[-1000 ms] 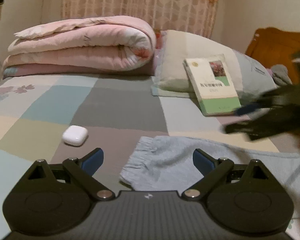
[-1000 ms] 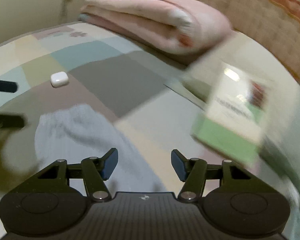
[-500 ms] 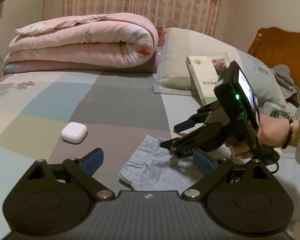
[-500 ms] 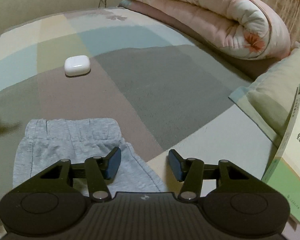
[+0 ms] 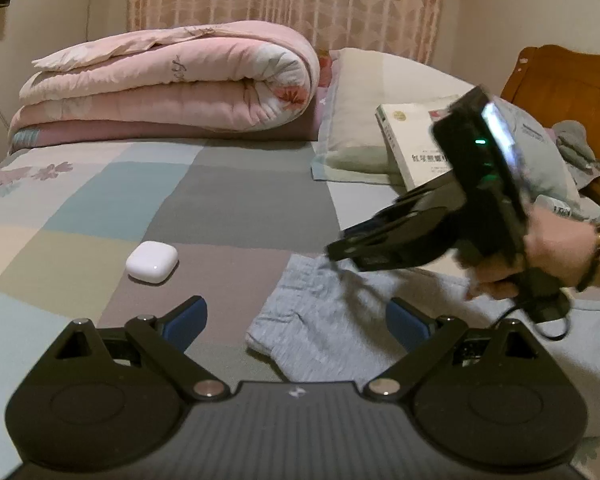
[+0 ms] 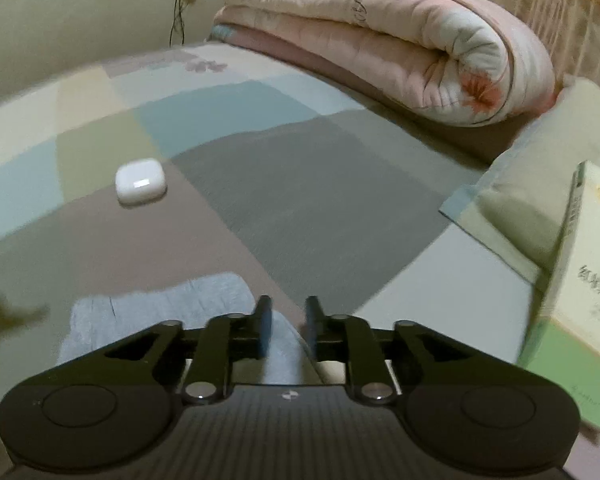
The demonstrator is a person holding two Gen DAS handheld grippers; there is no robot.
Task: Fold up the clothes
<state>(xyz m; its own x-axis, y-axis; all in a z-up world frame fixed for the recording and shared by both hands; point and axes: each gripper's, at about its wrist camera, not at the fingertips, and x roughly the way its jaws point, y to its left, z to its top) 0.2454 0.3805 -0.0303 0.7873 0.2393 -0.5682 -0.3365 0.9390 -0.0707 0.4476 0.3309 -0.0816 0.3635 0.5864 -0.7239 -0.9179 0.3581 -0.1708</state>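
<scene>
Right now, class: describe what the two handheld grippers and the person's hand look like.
Both grippers, left and right, are matte black with ribbed bodies, silver pivot pins and blue finger pads. The right has a lit screen, a green light and a black cable. The right hand wears a bracelet.

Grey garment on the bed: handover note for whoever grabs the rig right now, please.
Left gripper: open, empty, hovering over the near end of the grey garment.
Right gripper: jaws nearly closed, a narrow gap showing; the garment's edge lies between the fingers, but a firm pinch can't be confirmed.
Garment: lying flat on the patchwork bedspread, gathered hem toward the white earbud case. The case sits close to the hem, not touching.
Book leans on the pillow, clear of the work.
Done: right gripper placed at the garment's edge.
Left: grasp with the left, make every fold.
</scene>
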